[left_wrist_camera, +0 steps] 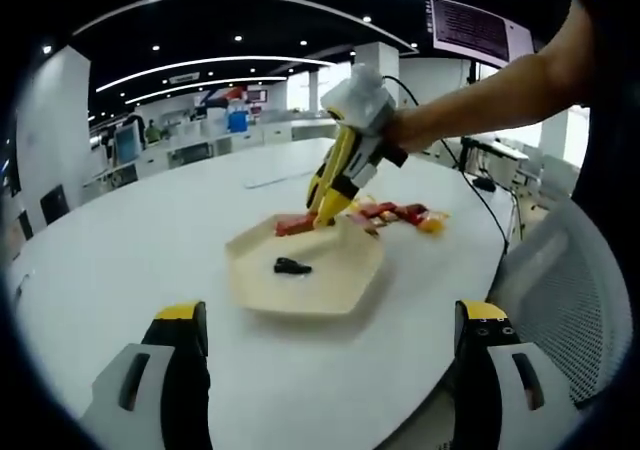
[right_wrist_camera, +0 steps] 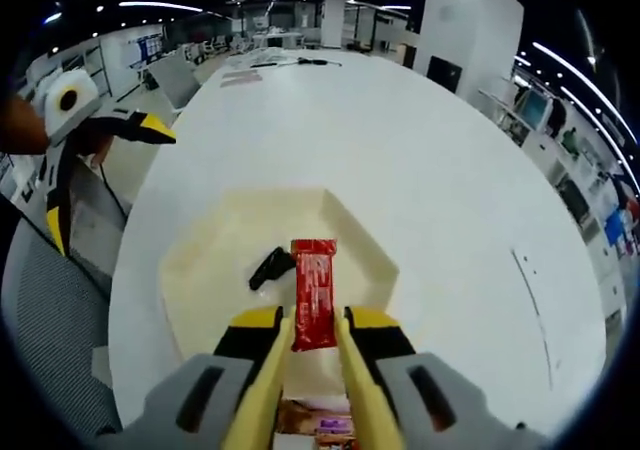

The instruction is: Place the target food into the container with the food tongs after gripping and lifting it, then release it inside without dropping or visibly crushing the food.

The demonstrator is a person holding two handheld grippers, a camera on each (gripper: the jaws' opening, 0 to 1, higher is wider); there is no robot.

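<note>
A large open office with ceiling lights and desks is surrounding a wide white round bench (left_wrist_camera: 150,240), and on it a cream hexagonal tray (left_wrist_camera: 310,275) is serving as the container.

In the right gripper view, the right tool (right_wrist_camera: 314,342) is reaching over the near rim of the tray (right_wrist_camera: 200,270) and pinching a red wrapped snack bar (right_wrist_camera: 314,290) by its near end, with the jaws pressed against its two long edges. The bar's long axis is running straight forward along the jaws, its far end pointing toward the middle of the tray. A small dark item (right_wrist_camera: 268,267) is lying on the tray floor just to the left of the bar; whether the two are touching cannot be told. In the left gripper view the right tool (left_wrist_camera: 328,208) is tilting down over the tray's far rim with the red bar (left_wrist_camera: 295,226) at its tip, and a heap of wrapped snacks (left_wrist_camera: 405,213) is lying on the bench just beyond the tray.

The left tool (left_wrist_camera: 325,345) is hanging well back from the tray with its jaws spread wide and nothing between them, so the right one is far nearer. Since the bar is already over the tray, the release looks like the coming step, and spreading the jaws should let it lie lengthwise beside the dark item.
</note>
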